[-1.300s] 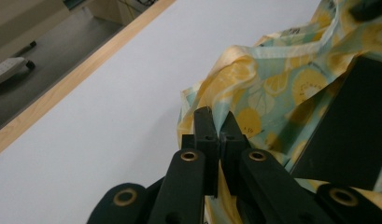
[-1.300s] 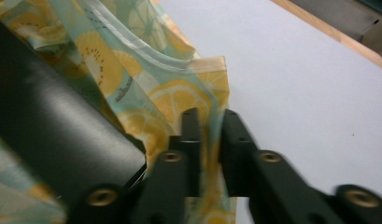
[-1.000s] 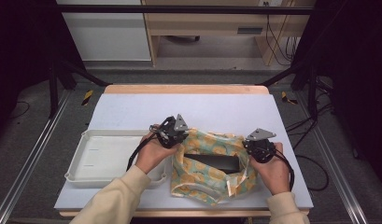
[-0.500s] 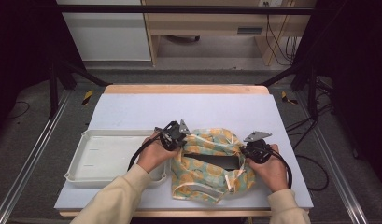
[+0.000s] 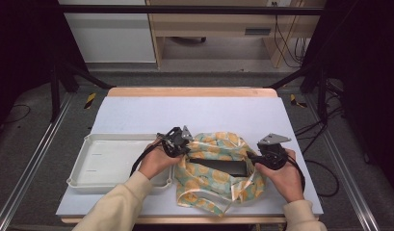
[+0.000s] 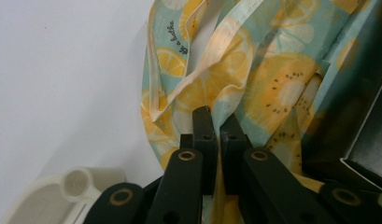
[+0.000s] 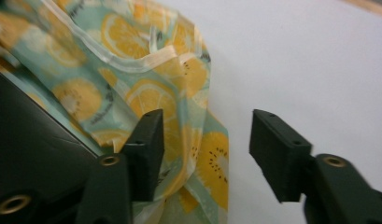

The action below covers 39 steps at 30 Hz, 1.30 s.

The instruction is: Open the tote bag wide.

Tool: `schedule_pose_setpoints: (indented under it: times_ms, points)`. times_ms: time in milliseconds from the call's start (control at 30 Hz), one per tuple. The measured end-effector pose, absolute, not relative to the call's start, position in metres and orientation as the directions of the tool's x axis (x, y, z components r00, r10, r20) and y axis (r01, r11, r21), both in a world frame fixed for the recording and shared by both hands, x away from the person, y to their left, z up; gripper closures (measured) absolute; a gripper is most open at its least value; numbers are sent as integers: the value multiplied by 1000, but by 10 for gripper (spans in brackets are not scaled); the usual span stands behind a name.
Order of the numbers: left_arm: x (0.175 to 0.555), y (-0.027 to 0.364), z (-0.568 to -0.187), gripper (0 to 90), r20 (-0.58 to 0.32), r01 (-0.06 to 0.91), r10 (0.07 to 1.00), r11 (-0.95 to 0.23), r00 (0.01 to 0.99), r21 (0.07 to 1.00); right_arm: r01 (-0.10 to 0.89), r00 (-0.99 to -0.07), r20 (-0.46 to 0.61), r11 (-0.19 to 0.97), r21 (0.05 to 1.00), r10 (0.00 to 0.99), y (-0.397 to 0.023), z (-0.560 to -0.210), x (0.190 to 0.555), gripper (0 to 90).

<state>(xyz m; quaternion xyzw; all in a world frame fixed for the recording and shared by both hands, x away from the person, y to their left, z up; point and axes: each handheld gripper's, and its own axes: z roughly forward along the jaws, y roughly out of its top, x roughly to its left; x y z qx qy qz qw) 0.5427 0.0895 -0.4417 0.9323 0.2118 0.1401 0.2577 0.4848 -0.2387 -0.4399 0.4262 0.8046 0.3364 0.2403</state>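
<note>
Lying on the white table cover (image 5: pixel 194 113), the teal fabric bag printed with orange citrus slices (image 5: pixel 218 178) is enclosing a black box (image 5: pixel 228 167). The left gripper (image 6: pixel 215 122) is pinching its edge; the right gripper (image 7: pixel 205 144) is standing spread beside it. A white plastic tray (image 5: pixel 108 159) is sitting just left.
</note>
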Motion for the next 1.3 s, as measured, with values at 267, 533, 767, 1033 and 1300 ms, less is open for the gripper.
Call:
schedule_pose_setpoints:
  times_ms: [267,533,767,1033,1300]
  points:
    - [545,88,-448,885,141,333,464,-786,875,520,482,-526,-90,383,788,846,-235,-418,468,342]
    - [546,90,-448,894,130,339,464,-786,876,517,427,-580,-96,402,810,809,-215,-400,449,415]
    - [545,89,-446,900,125,348,473,-779,872,522,351,-696,-97,455,818,711,-172,-389,423,556]
    - [543,91,-442,900,127,342,470,-778,873,528,335,-773,-91,527,781,627,-130,-403,417,488]
    - [539,95,-434,900,132,331,468,-771,874,544,363,-791,-76,565,741,607,-122,-417,418,606]
